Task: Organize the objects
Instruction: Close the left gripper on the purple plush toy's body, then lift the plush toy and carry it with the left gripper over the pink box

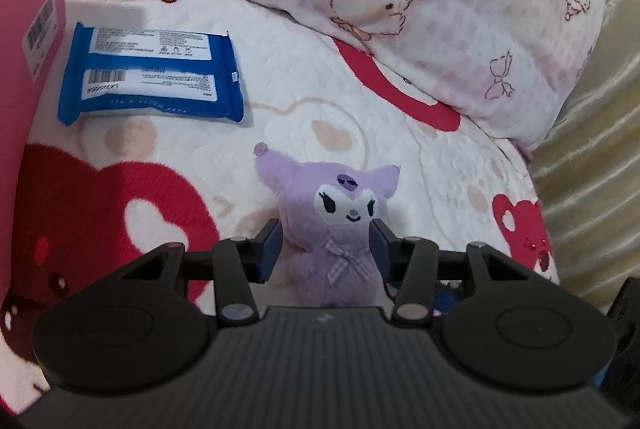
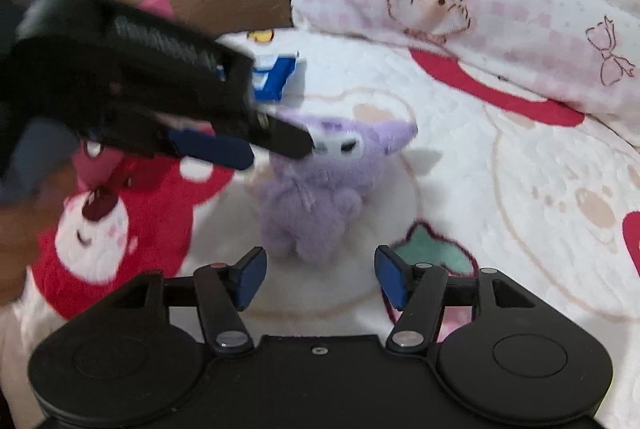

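**Purple plush held by the left tool, right tool standing clear**

The left hand-held gripper (image 1: 326, 249) is clamped on the purple plush toy (image 1: 334, 229), its blue pads pressing the body from either side just below the face. The right hand-held gripper (image 2: 320, 277) has its jaws apart with nothing between them; the toy sits just beyond its fingertips, untouched by them.

The toy is upright on the bed blanket (image 1: 400, 157), roughly mid-bed, with the blue wipes pack (image 1: 154, 77) lying flat further away to the left and a pink box (image 1: 28, 29) standing at the far left edge. A large pink-checked pillow (image 1: 460, 9) fills the far right.

To do this step well, the left grip likely should stay low on the torso so the soft head does not flop, and the lift should go straight up before any sideways travel. The right tool seems best kept back, since the two tools crowd the same spot.

Open blanket lies between toy and wipes pack; the pillow's edge and the pink box close off the sides.
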Demonstrator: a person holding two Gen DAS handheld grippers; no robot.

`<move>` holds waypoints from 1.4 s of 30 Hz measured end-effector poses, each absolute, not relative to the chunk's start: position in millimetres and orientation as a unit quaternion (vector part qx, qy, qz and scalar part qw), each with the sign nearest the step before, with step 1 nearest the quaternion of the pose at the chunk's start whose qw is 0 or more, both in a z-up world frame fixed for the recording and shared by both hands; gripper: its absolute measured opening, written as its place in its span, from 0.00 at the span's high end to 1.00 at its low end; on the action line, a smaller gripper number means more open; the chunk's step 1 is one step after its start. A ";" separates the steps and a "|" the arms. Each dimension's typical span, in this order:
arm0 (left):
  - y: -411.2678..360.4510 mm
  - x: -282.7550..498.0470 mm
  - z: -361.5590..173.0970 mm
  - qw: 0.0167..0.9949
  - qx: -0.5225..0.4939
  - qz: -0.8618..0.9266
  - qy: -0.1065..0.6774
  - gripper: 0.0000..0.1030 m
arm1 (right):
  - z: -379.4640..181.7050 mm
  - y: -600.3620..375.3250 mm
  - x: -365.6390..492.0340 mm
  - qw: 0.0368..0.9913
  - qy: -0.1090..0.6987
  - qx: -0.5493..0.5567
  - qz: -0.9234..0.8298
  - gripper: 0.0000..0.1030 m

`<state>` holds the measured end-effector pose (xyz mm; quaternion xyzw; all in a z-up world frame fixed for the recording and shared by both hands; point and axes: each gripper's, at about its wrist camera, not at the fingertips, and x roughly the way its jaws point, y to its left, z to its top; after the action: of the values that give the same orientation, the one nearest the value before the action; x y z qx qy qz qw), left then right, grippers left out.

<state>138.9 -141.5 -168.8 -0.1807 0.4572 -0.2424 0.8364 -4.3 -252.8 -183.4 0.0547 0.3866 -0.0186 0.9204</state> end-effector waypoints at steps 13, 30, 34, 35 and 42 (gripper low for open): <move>-153.6 148.3 -182.4 0.833 -0.164 -0.257 0.462 0.56 | -199.2 -252.9 29.2 0.917 0.387 0.090 -0.040 0.43; -158.0 139.7 -182.8 0.832 -0.169 -0.249 0.465 0.60 | -195.1 -243.2 26.1 0.916 0.385 0.098 -0.060 0.53; -153.3 129.2 -172.9 0.834 -0.171 -0.242 0.465 0.61 | -186.8 -239.3 16.6 0.918 0.378 0.111 -0.051 0.54; -151.3 127.7 -170.6 0.831 -0.176 -0.241 0.469 0.62 | -183.3 -237.6 13.7 0.918 0.375 0.114 -0.053 0.54; -144.0 111.4 -153.7 0.824 -0.176 -0.234 0.485 0.62 | -166.3 -230.1 -0.9 0.916 0.381 0.121 -0.041 0.54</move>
<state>111.4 -144.0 -153.7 -0.1764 0.4846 -0.2338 0.8243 -0.9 -230.1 -166.3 0.1214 0.3813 -0.0410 0.9155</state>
